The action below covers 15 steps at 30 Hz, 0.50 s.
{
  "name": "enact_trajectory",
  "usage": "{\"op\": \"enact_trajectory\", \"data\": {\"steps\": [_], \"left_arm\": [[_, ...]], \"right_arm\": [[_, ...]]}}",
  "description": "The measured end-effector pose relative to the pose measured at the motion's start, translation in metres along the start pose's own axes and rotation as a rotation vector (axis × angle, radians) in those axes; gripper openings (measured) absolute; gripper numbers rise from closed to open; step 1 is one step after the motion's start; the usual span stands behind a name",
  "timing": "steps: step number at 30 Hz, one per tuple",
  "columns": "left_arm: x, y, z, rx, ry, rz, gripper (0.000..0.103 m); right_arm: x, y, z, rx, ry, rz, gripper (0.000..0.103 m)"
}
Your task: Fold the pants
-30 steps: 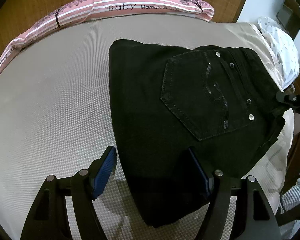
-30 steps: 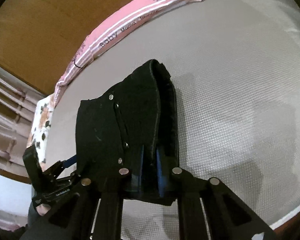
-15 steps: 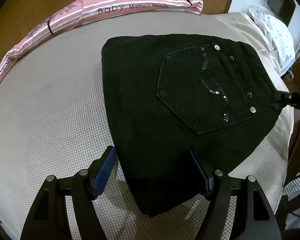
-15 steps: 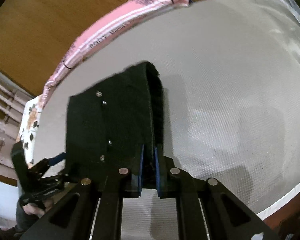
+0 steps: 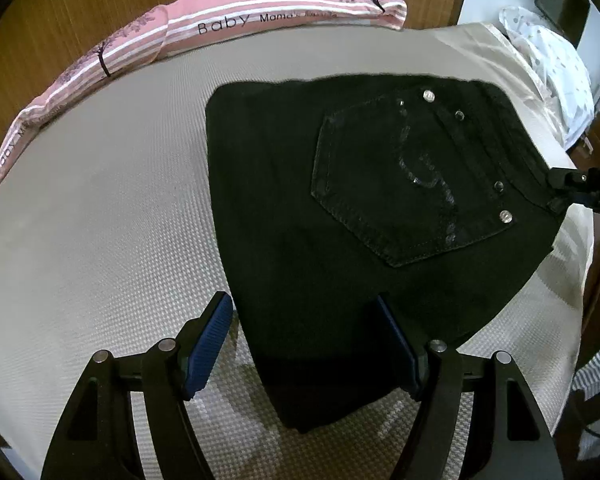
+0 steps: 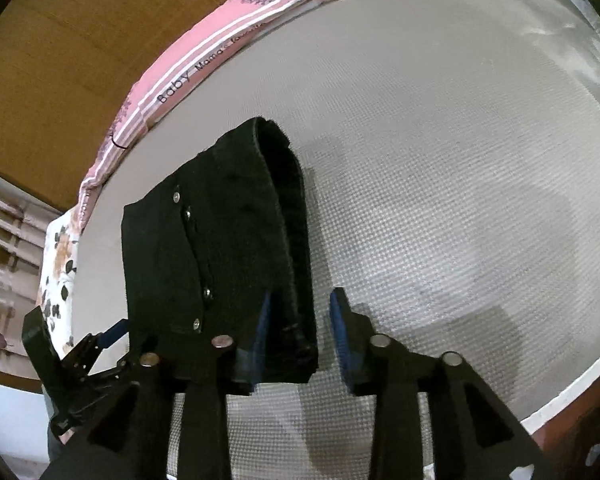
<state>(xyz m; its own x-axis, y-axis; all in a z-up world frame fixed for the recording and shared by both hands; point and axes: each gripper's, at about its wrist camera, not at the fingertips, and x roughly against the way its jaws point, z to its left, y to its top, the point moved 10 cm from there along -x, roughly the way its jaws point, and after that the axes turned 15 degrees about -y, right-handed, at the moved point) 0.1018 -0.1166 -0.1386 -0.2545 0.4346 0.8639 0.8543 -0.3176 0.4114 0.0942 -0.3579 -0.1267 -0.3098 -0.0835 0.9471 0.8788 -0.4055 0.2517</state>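
The black pants point(image 5: 340, 216) lie folded into a thick stack on the grey bed, back pocket with rivets facing up. In the right wrist view the stack point(image 6: 220, 248) shows its folded layers edge-on. My left gripper point(image 5: 306, 344) is open, its blue pads astride the near corner of the stack without gripping it. My right gripper point(image 6: 300, 328) is open at the waistband corner, the cloth lying between its parted pads. The right gripper also shows at the right edge of the left wrist view point(image 5: 580, 188). The left gripper shows in the right wrist view point(image 6: 84, 344).
A pink striped "Baby" pillow point(image 5: 228, 28) lies along the wooden headboard point(image 5: 100, 4). A white spotted cloth point(image 5: 556, 64) sits at the far right corner. A floral cloth point(image 6: 58, 264) lies at the bed's left edge. The bed's near edge point(image 6: 560, 400) runs close by.
My right gripper has opened and let go of the waistband corner. The pants have settled flat onto the bed. The left gripper stays open in place.
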Motion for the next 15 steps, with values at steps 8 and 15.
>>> {"op": "enact_trajectory", "data": {"steps": [8, 15], "left_arm": [[0.029, 0.019, 0.025, 0.11, -0.095, -0.087, 0.073], [0.018, 0.016, 0.052, 0.298, -0.228, -0.051, 0.073]], "right_arm": [[0.002, 0.027, 0.009, 0.035, 0.037, -0.021, 0.053], [-0.019, 0.027, 0.012, 0.05, 0.093, 0.043, 0.055]]}}
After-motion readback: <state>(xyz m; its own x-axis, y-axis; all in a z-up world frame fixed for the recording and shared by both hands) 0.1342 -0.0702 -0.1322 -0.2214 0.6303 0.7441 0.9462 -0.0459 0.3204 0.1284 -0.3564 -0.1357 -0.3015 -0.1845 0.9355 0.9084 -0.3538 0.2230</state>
